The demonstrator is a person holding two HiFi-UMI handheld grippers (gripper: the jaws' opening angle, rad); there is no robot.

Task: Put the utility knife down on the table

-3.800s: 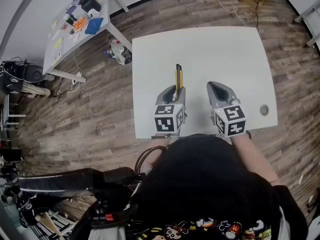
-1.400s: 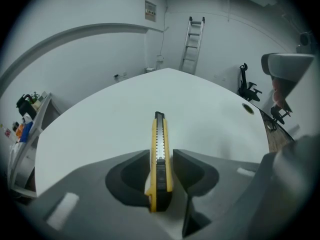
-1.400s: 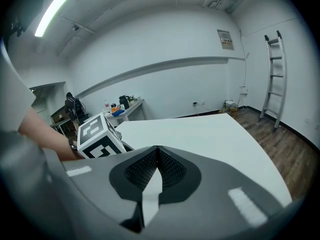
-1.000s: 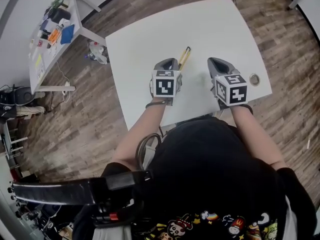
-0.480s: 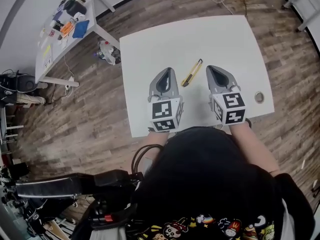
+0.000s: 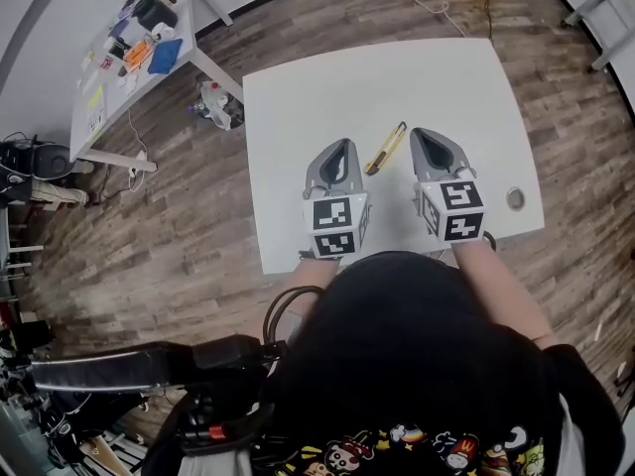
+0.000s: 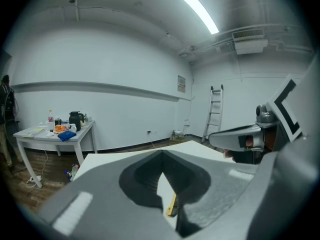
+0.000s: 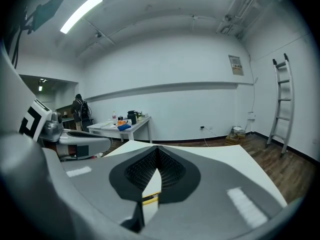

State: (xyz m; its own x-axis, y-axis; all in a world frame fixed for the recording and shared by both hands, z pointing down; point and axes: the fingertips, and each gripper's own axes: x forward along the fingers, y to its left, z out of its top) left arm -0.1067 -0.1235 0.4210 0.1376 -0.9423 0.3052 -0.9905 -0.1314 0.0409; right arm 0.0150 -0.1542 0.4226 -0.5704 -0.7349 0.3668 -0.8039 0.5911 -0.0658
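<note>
The yellow and black utility knife (image 6: 387,149) lies flat on the white table (image 6: 327,87), slanted, between my two grippers and held by neither. My left gripper (image 6: 339,155) sits just left of it, jaws together with nothing in them. My right gripper (image 6: 429,143) sits just right of it, also shut and empty. In the left gripper view a sliver of the knife (image 7: 172,205) shows through the gap below the closed tips of the left gripper (image 7: 161,156). In the right gripper view the knife (image 8: 150,199) shows the same way under the right gripper (image 8: 157,151).
A small round object (image 6: 515,198) lies near the table's right front edge. A cluttered side table (image 6: 129,48) stands far left, with things on the floor (image 6: 216,104) beside it. A ladder (image 7: 215,111) leans on the far wall.
The left gripper held the knife upright earlier. It has since let go and drawn back to the left; the knife now rests on the table. The right gripper barely moved.
</note>
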